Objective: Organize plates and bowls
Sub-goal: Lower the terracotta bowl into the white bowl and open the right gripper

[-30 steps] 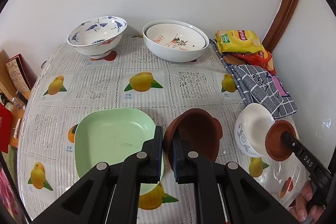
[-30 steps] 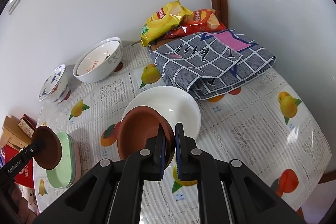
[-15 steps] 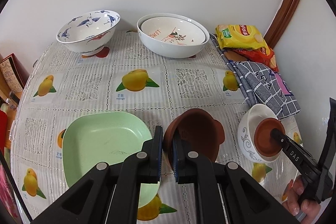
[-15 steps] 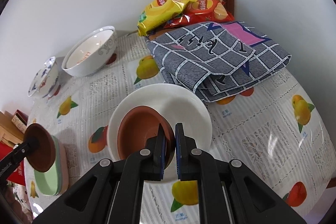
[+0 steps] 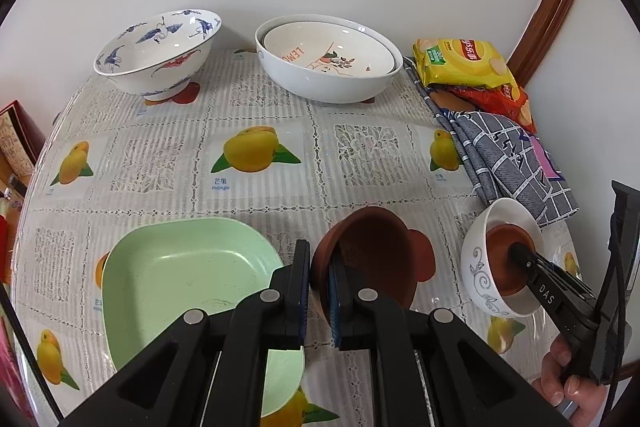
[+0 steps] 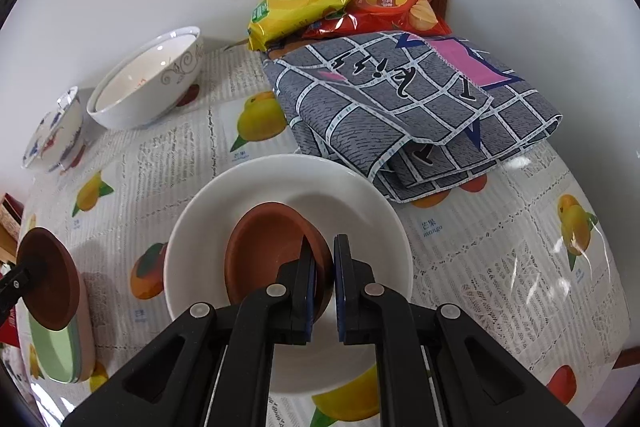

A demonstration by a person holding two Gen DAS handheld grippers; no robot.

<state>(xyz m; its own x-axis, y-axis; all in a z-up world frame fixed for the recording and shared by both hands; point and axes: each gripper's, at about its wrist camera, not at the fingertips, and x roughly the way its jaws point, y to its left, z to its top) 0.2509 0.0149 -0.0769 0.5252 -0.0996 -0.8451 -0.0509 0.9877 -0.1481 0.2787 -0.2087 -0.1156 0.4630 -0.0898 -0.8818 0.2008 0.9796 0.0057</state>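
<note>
My left gripper (image 5: 319,293) is shut on the rim of a brown bowl (image 5: 372,247) and holds it above the table, just right of a green square plate (image 5: 188,287). My right gripper (image 6: 323,275) is shut on the rim of a second, smaller brown bowl (image 6: 268,251) that sits inside a white bowl (image 6: 352,203). The left wrist view shows that white bowl (image 5: 478,259) at the table's right edge with the brown bowl (image 5: 504,247) in it. The right wrist view shows the left gripper's brown bowl (image 6: 48,275) over the green plate (image 6: 56,351).
A blue-patterned bowl (image 5: 156,51) and two nested white bowls (image 5: 328,59) stand at the back by the wall. Chip bags (image 5: 464,65) and a folded grey checked cloth (image 6: 408,107) lie at the back right. The table edge runs close to the right of the white bowl.
My right gripper has lowered its brown bowl down into the white bowl. The left gripper has moved slightly with its bowl, still beside the green plate.
</note>
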